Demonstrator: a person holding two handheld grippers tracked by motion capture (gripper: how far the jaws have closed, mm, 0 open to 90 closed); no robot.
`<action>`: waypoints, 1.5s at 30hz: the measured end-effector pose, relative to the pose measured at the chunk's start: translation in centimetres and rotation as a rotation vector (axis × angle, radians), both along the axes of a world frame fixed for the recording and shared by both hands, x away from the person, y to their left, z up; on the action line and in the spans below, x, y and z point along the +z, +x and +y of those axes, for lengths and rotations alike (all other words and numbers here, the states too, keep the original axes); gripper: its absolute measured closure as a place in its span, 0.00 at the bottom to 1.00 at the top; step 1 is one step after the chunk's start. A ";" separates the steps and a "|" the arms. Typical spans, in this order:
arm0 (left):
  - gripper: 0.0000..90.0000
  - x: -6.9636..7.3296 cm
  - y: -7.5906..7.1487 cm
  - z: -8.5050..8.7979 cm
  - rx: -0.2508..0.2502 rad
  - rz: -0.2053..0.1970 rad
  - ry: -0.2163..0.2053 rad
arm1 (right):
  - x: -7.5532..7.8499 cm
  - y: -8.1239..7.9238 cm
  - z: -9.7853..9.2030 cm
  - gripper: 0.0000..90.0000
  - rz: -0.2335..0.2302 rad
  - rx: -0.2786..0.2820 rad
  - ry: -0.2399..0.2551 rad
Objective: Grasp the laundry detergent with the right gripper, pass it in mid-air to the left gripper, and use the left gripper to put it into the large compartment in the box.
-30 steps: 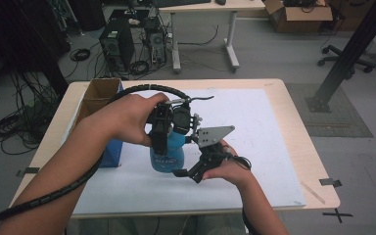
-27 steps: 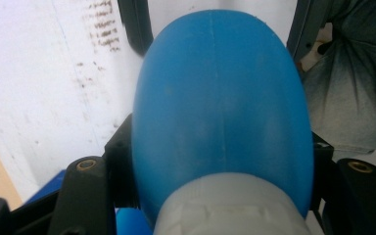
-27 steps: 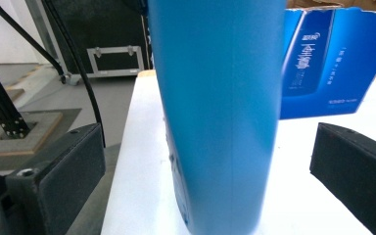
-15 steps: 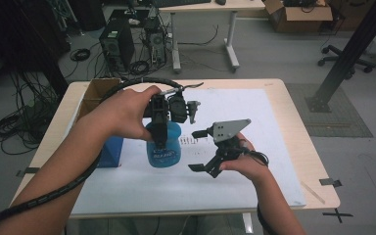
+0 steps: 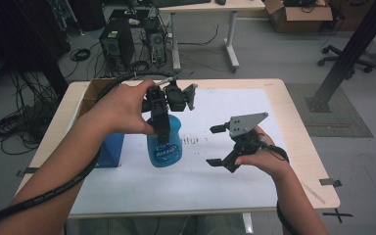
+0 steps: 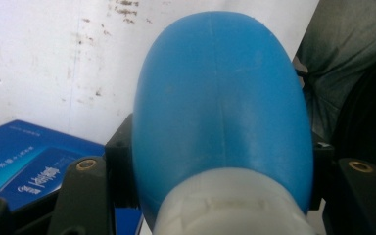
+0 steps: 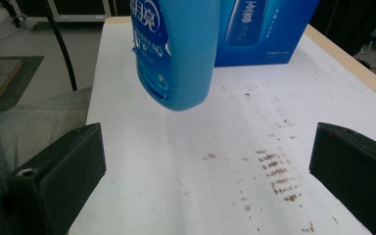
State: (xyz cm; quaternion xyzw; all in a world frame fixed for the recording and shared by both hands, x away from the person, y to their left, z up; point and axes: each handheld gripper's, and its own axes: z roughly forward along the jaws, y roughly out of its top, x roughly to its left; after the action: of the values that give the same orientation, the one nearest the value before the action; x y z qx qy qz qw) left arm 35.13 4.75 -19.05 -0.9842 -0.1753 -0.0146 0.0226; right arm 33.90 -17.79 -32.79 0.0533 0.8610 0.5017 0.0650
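Note:
A blue plastic bottle [image 5: 165, 144] with a white neck hangs just above the white sheet [image 5: 235, 107], a little tilted. My left gripper [image 5: 159, 117] is shut on its neck from above; in the left gripper view the bottle [image 6: 220, 98] bulges out between the two jaws. My right gripper [image 5: 214, 145] stands open to the right of the bottle, apart from it, with nothing between its fingers. In the right gripper view the bottle [image 7: 176, 49] hangs ahead at upper left, beyond the wide jaws of my right gripper [image 7: 208, 181].
A blue carton [image 5: 110, 149] stands on the sheet left of the bottle, seen also as the carton [image 7: 264, 29] behind it. A brown cardboard box [image 5: 92, 93] sits at the table's far left corner. The sheet carries dark smudges [image 7: 274, 169].
My right gripper has drawn away from the bottle's base toward the right. The left hand has raised the bottle slightly.

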 end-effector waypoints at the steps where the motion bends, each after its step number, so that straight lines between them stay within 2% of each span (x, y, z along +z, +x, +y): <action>1: 0.42 0.1 0.1 0.0 0.013 -0.001 0.001 | 0.1 0.0 -0.2 0.00 0.000 -0.004 -0.008; 4: 0.42 0.5 0.3 0.3 0.041 -0.009 -0.004 | 0.4 0.0 -0.8 0.00 -0.005 -0.006 -0.040; 8: 0.42 1.1 0.6 0.8 0.106 -0.018 -0.011 | 0.7 0.0 -1.6 0.01 -0.006 -0.008 -0.087; 14: 0.42 2.0 0.9 1.8 0.160 -0.026 -0.010 | 1.1 -0.1 -2.7 0.01 -0.003 -0.023 -0.118; 18: 0.42 2.5 1.2 2.3 0.219 -0.031 0.001 | 1.2 -0.2 -3.5 0.01 -0.002 -0.023 -0.146; 24: 0.42 3.4 1.6 3.2 0.297 -0.039 -0.010 | 1.6 -0.1 -4.2 0.01 0.001 -0.022 -0.199; 27: 0.42 3.9 1.8 3.7 0.336 -0.054 -0.012 | 2.0 0.1 -4.3 0.01 -0.002 -0.021 -0.234; 29: 0.42 4.3 1.9 4.0 0.336 -0.065 -0.016 | 2.3 0.2 -4.2 0.01 -0.002 -0.018 -0.255; 34: 0.42 5.0 2.3 5.0 0.369 -0.055 -0.021 | 3.1 0.6 -4.1 0.02 -0.009 -0.013 -0.323; 43: 0.42 6.8 3.1 7.7 0.497 -0.086 -0.035 | 3.6 1.1 -3.5 0.02 -0.011 -0.003 -0.428; 45: 0.43 7.3 3.3 8.3 0.543 -0.094 -0.050 | 3.7 1.2 -3.4 0.02 -0.010 0.001 -0.452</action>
State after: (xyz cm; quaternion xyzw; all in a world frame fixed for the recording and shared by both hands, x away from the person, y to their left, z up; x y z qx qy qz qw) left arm 38.39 13.05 -11.75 -0.8996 -0.4338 -0.0495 -0.0068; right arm 35.12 -21.20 -29.13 0.0346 0.9512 0.2961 0.0793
